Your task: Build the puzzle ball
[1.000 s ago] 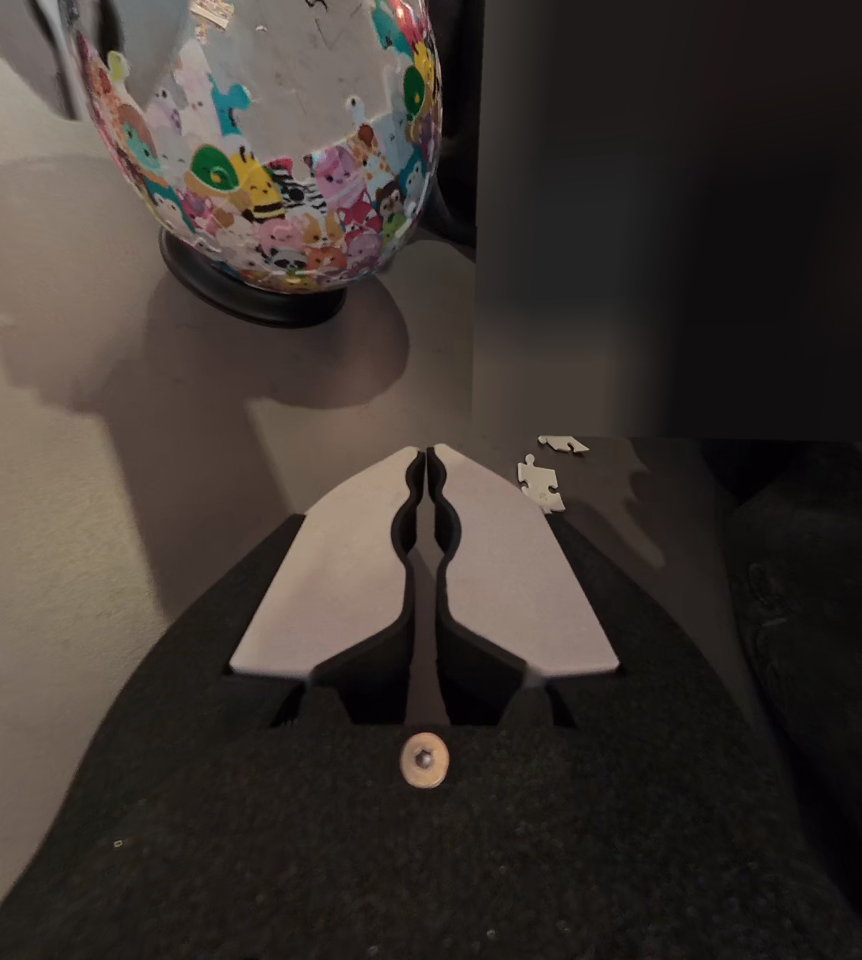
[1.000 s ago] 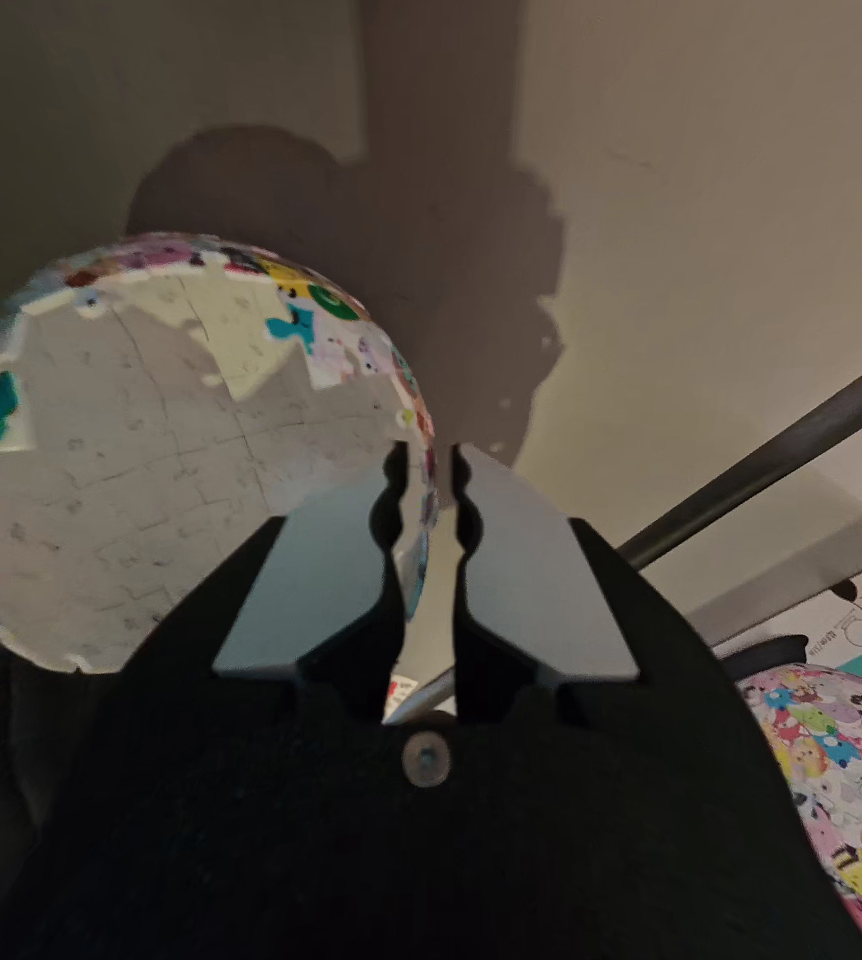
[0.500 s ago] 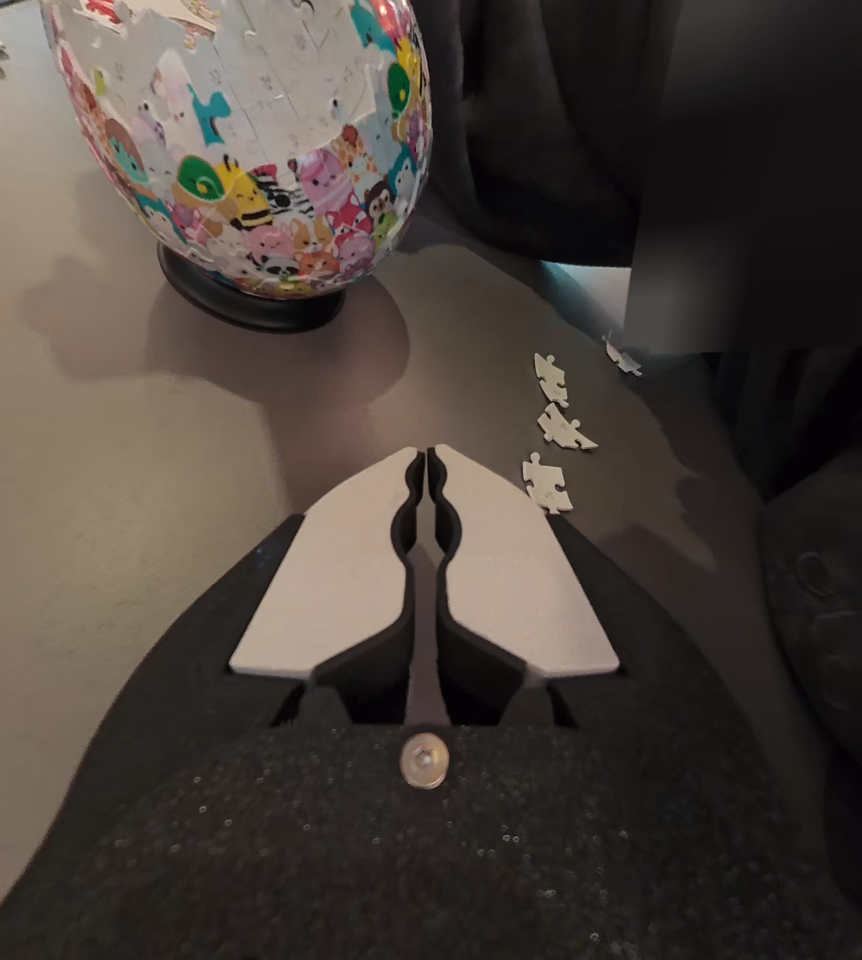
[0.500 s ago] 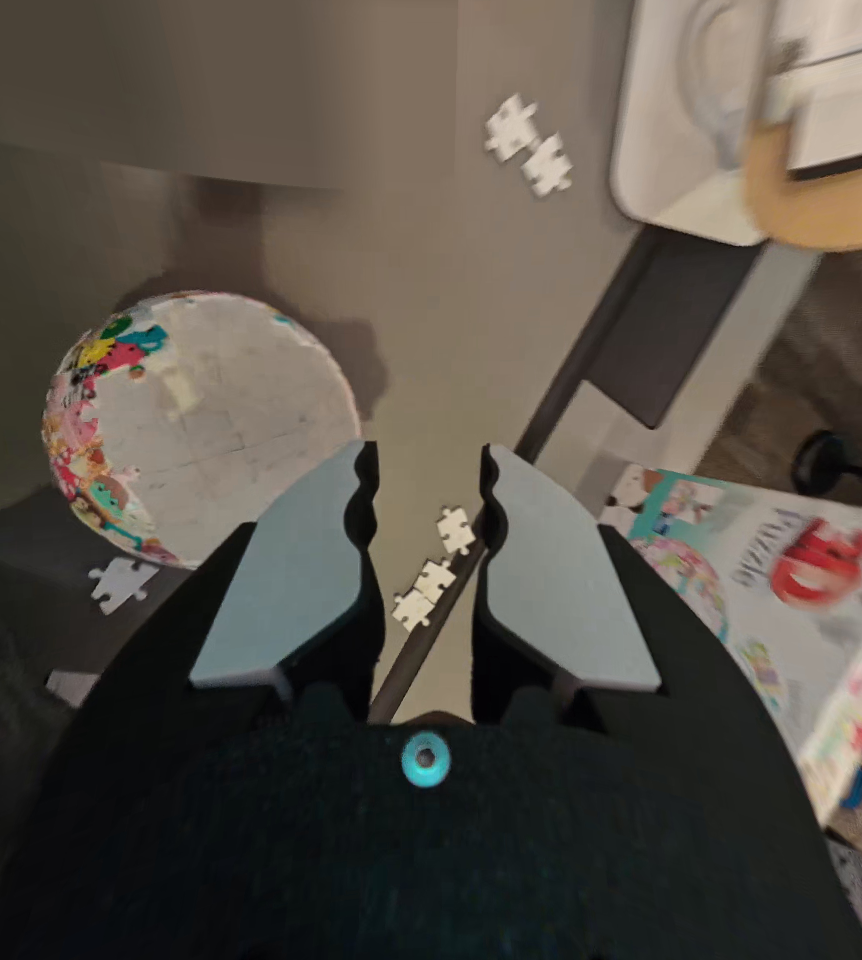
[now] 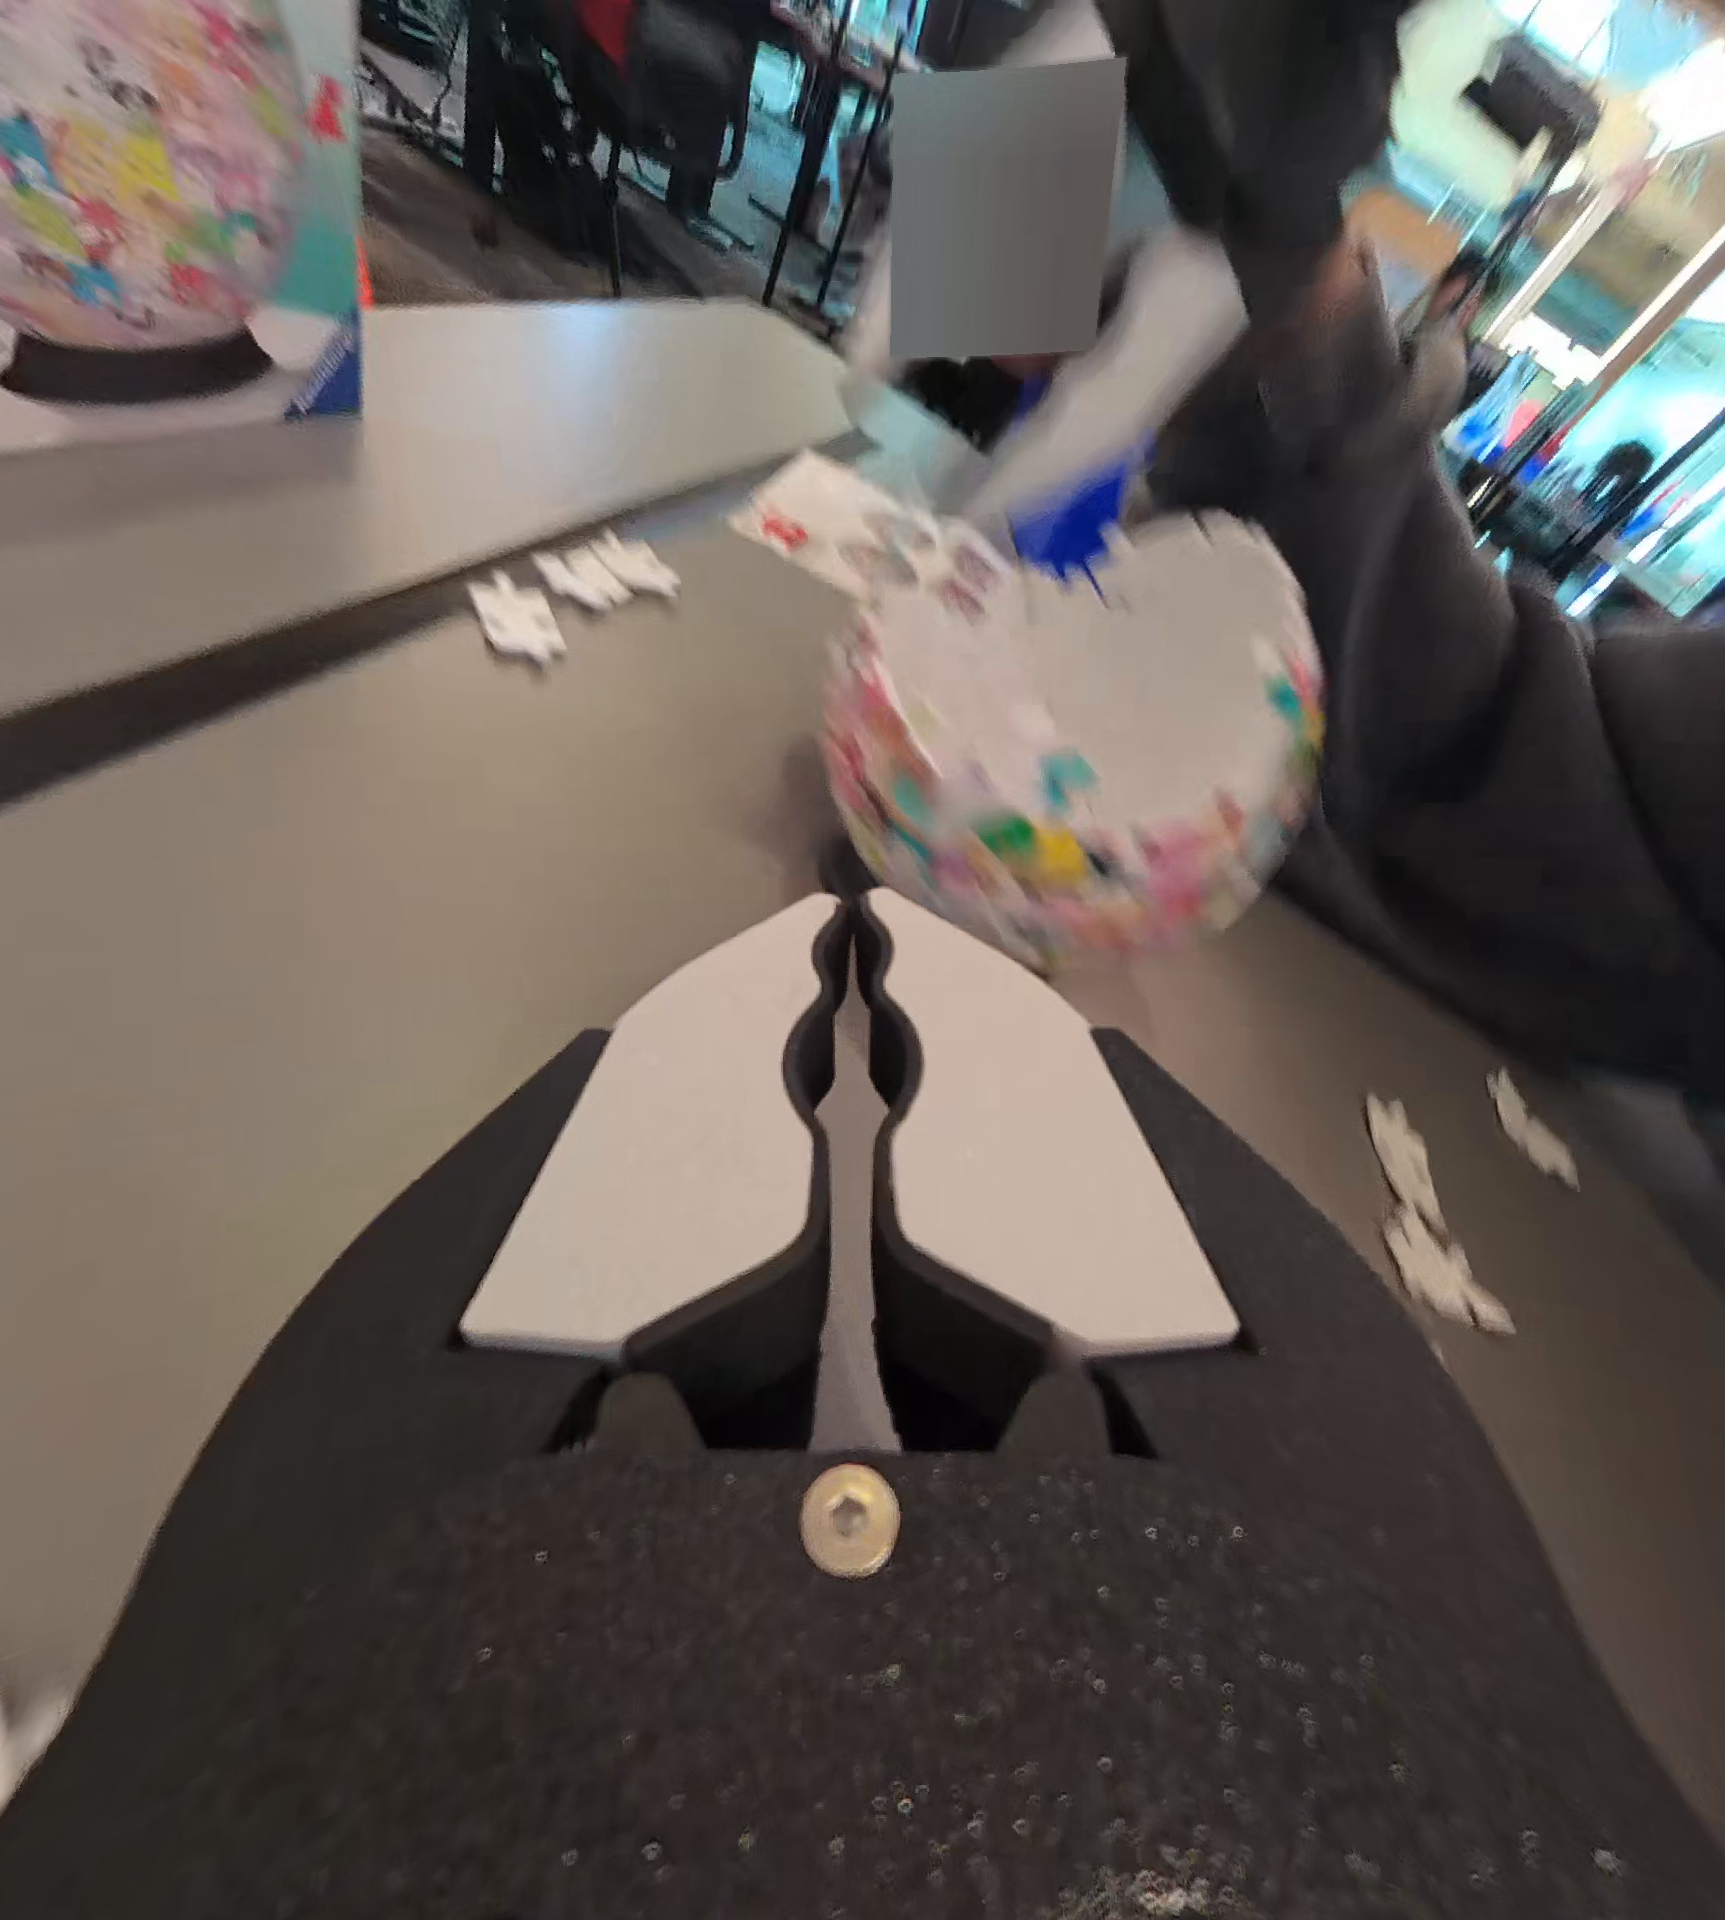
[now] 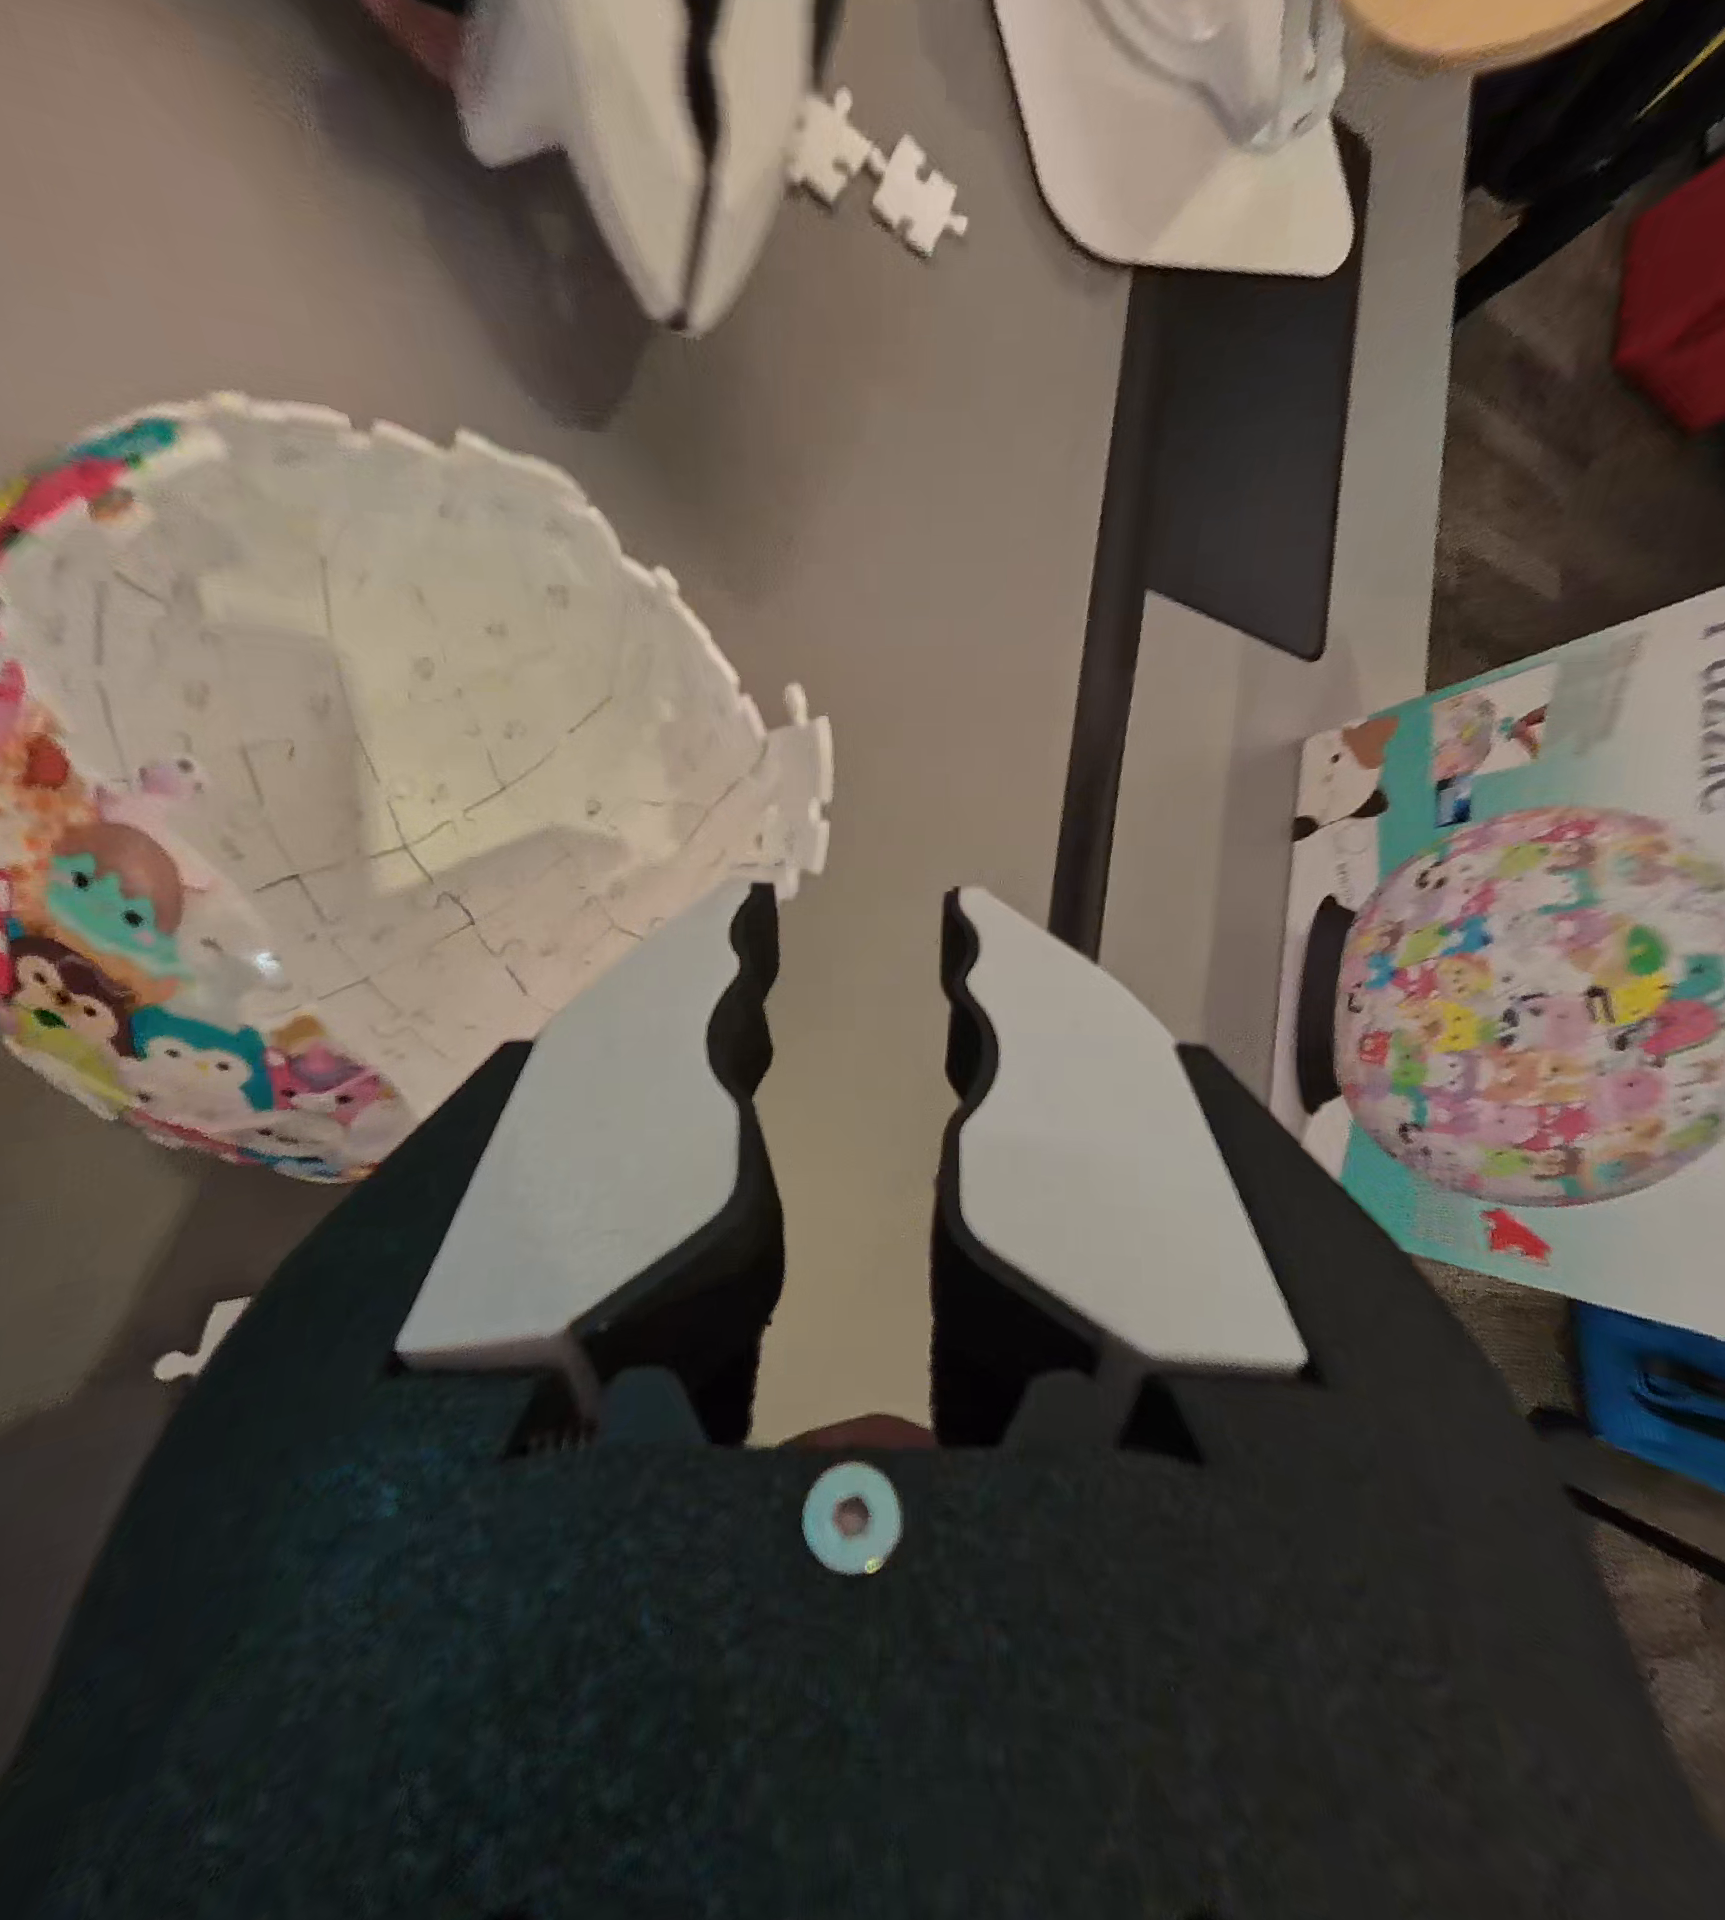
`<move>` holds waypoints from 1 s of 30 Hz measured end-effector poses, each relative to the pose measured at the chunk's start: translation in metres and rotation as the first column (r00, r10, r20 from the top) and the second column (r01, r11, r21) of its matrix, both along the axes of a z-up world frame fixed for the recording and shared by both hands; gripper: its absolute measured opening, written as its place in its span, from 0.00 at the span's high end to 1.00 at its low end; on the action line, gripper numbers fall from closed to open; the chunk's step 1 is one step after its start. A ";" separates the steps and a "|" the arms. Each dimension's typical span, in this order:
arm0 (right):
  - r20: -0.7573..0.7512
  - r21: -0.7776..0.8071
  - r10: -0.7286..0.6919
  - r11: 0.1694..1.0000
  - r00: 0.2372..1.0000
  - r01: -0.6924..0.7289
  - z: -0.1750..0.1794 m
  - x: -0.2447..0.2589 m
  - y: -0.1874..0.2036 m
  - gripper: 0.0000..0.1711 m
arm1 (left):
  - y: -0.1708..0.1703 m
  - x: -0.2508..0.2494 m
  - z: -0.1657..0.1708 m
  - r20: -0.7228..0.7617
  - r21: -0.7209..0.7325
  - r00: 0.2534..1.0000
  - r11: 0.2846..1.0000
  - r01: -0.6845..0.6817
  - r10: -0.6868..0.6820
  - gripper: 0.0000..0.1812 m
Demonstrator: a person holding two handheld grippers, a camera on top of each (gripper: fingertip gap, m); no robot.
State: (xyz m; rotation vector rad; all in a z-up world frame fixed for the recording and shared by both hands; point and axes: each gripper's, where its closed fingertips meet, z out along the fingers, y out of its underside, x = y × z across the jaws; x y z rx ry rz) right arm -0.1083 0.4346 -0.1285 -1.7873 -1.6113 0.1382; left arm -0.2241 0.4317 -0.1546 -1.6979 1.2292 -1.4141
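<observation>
The puzzle ball (image 6: pixel 318 790) is only partly built: from above on the right wrist view it is an open bowl, its white inside showing and its rim jagged with unfinished tabs, the bright cartoon print wrapping the lower outside. It sits on the grey table (image 6: pixel 941 520), well in from the dark seam that runs along the table's far side, and in the left wrist view it lies close to a person's dark sleeve (image 5: pixel 1564 831) at the near edge; that view is blurred, so I cannot tell whether it rests on a stand. The right gripper (image 6: pixel 850 914) hangs over the table just beside the ball's rim with its jaws spread and nothing between them. The left gripper (image 5: pixel 850 914) is low over the table with its jaws pressed together, empty as far as I can see. Loose white pieces (image 5: pixel 567 592) lie scattered by the seam, and more pieces (image 5: pixel 1429 1216) lie near the edge by the sleeve. The puzzle box (image 6: pixel 1564 935) stands off to the side. I'd judge roughly the lower half done; the whole upper dome is still to be fitted, piece by piece
</observation>
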 end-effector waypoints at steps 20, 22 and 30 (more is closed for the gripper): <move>-0.144 -0.013 0.102 0.994 0.984 -0.105 -0.018 -0.017 -0.001 0.92 | 0.015 0.101 -0.016 -0.125 0.063 0.959 0.963 0.262 -0.253 1.00; -0.134 0.005 0.105 0.994 0.985 -0.105 -0.017 -0.016 0.000 0.93 | 0.011 0.104 -0.019 -0.145 0.066 0.950 0.956 0.287 -0.276 1.00; -0.103 0.063 0.126 0.991 0.987 -0.120 -0.017 -0.014 0.003 0.95 | 0.009 0.107 -0.021 -0.162 0.071 0.945 0.952 0.298 -0.284 1.00</move>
